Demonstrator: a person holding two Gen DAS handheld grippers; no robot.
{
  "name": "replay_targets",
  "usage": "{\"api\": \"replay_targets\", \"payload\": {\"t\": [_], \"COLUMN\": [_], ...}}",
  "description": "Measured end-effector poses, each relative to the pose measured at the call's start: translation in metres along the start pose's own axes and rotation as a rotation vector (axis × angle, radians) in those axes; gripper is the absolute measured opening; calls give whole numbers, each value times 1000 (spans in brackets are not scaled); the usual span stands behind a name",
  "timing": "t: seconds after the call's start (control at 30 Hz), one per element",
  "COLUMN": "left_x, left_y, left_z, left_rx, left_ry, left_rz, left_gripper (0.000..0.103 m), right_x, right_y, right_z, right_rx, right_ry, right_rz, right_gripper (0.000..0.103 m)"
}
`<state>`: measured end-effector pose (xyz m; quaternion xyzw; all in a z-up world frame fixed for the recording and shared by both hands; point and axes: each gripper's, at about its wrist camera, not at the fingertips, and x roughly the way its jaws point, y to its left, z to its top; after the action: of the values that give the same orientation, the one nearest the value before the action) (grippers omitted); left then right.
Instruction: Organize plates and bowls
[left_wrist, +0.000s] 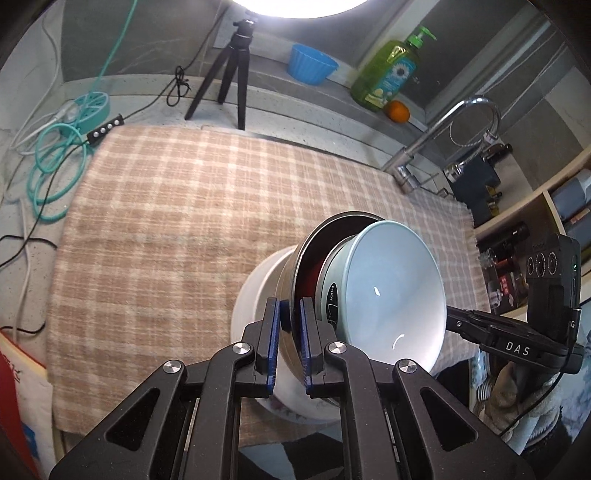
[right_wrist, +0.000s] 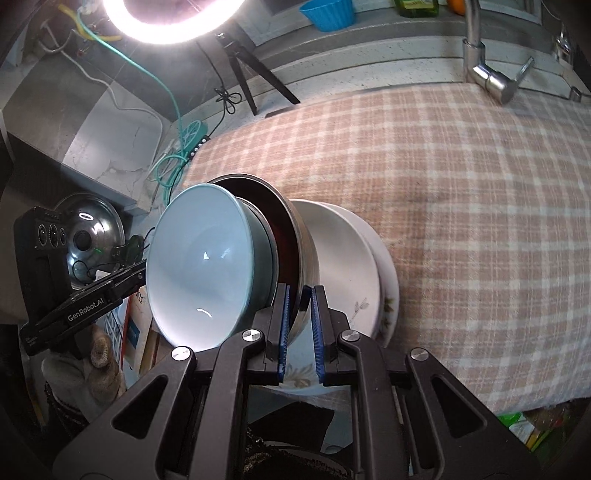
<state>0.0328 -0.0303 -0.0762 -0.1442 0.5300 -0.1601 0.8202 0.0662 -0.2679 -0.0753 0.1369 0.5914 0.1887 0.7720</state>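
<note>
A stack of dishes stands near the front edge of the checked cloth (left_wrist: 166, 229). At the bottom lie white plates (left_wrist: 255, 295), one with a flower pattern (right_wrist: 388, 295). On them sits a steel bowl with a dark red inside (left_wrist: 291, 269) (right_wrist: 306, 258), and in it a pale blue bowl (left_wrist: 391, 295) (right_wrist: 199, 258). My left gripper (left_wrist: 290, 328) is shut on the steel bowl's rim. My right gripper (right_wrist: 299, 325) is shut on the same rim from the other side. Each gripper shows in the other's view, the right (left_wrist: 509, 343) and the left (right_wrist: 85, 310).
At the back stand a black tripod (left_wrist: 232, 66), a blue ribbed bowl (left_wrist: 312, 62), a green soap bottle (left_wrist: 388, 70), an orange (left_wrist: 397, 110) and a chrome tap (left_wrist: 443, 136). Cables and a teal coil (left_wrist: 55, 158) lie left. A steel lid (right_wrist: 92, 236) lies below the counter.
</note>
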Motion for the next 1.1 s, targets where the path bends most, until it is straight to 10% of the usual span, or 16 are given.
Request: {"api": "replay_targets", "payload": {"t": [1.1], "left_x": [12], "left_y": [-13], "left_z": [-12], "left_rx": [21], "left_ry": [33], "left_rz": [35], "left_gripper": [11], "right_x": [2], "right_y": [-14], "right_z": [-18], "right_rx": [-2], "right_ry": [16], "right_rz": [-38], "right_gripper": [14]}}
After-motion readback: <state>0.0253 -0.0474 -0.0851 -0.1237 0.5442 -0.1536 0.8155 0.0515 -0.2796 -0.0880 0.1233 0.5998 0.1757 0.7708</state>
